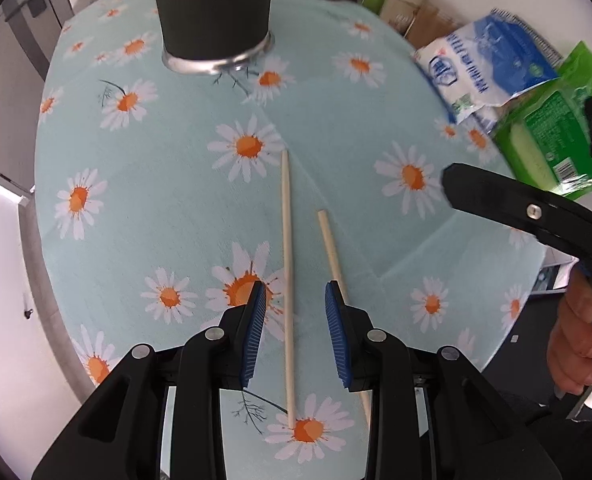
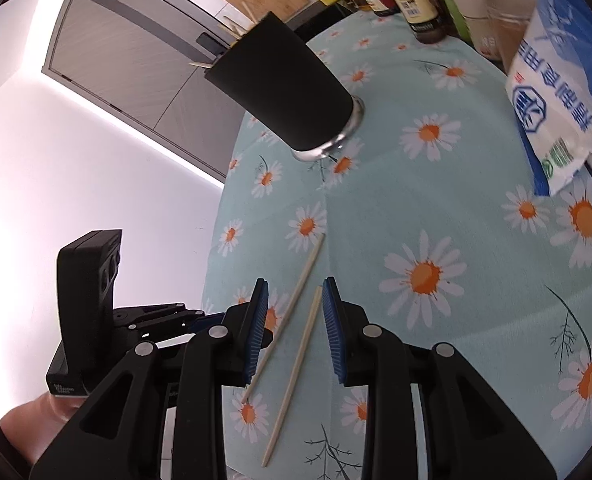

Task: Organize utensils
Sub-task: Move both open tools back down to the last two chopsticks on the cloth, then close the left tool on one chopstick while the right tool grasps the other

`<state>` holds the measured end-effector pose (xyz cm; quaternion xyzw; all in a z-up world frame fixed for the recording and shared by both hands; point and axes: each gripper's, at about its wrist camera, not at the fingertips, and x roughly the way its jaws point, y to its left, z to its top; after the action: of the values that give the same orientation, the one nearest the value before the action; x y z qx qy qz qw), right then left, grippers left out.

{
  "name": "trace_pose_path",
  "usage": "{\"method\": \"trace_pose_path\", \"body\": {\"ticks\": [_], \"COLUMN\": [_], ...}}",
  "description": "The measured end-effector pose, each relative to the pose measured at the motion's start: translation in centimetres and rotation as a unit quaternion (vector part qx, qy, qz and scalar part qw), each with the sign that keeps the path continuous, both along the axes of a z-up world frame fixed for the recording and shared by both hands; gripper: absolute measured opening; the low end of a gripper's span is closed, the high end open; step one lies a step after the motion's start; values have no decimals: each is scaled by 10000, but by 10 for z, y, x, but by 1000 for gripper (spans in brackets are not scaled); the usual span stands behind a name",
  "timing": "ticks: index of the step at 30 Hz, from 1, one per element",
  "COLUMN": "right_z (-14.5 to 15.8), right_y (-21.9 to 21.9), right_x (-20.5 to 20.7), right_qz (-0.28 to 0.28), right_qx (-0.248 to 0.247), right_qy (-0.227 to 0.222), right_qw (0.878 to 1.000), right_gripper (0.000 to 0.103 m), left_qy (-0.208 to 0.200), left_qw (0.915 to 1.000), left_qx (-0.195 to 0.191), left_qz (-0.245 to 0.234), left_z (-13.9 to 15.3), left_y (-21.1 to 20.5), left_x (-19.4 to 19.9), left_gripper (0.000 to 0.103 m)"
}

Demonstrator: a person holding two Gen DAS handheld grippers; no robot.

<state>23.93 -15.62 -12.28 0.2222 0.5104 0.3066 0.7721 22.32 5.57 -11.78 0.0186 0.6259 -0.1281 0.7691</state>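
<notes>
Evidently both the left gripper [image 1: 296, 332] and right gripper [image 2: 296, 330] hover with jaws wide and empty over two pale wooden chopsticks [image 1: 287, 280] lying short of the tall black metal-based cup [image 1: 214, 12] on the bench — seemingly poised to lift them into it.

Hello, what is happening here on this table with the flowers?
A person holds a gripper in each hand over a daisy-print tablecloth. Two loose chopsticks lie flat on it: a longer chopstick and a shorter chopstick. The left gripper and the right gripper are both open above them, holding nothing. Farther back stands a dark cup with more sticks poking out of its top, so these two are probably going there next.
</notes>
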Motion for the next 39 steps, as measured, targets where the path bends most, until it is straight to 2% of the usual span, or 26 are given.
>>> {"method": "trace_pose_path", "body": {"ticks": [7, 10, 13, 15, 16, 17, 21, 24, 27, 31, 34, 39], "right_z": [-12, -16, -20, -21, -22, -21, -15, -16, -18, -20, -23, -31], "right_y": [-4, -5, -3, 1, 3, 5, 14, 23, 43, 72, 90, 123], "right_x": [0, 0, -1, -1, -1, -1, -6, -6, -9, -11, -13, -18], "right_qz": [-109, -126, -123, -95, -74, -48, 12, 68, 301, 535, 561, 572], "right_qx": [21, 34, -59, -123, -156, -142, -277, -404, -790, -1479, -2117, -2891], "right_qy": [203, 306, 400, 464, 499, 521, 453, 635, 774, 918, 1085, 1289], "right_qw": [9997, 9994, 9991, 9988, 9986, 9985, 9986, 9971, 9934, 9833, 9697, 9469], "right_gripper": [30, 30, 30, 30, 30, 30, 30, 30, 30, 30, 30, 29], "left_qy": [455, 598, 647, 638, 637, 660, 615, 573, 652, 454, 253, -133], "left_qw": [9987, 9978, 9967, 9960, 9959, 9958, 9969, 9981, 9976, 9974, 9966, 9943], "left_qx": [237, 259, 444, 578, 592, 578, 416, 173, -221, -558, -773, -1037], "left_qz": [-52, -104, -220, -250, -261, -276, -248, -164, -71, 52, 119, 211], "left_z": [-16, -19, -20, -22, -22, -24, -25, -25, -25, -18, -9, 9], "left_y": [-3, -4, -10, -15, -15, -19, -16, -5, 9, 32, 52, 82], "left_x": [17, 22, 25, 27, 27, 29, 28, 21, 17, 8, -1, -15], "left_gripper": [29, 29, 28, 19, 8, 4, 4, 4, 4, 4, 4, 4]}}
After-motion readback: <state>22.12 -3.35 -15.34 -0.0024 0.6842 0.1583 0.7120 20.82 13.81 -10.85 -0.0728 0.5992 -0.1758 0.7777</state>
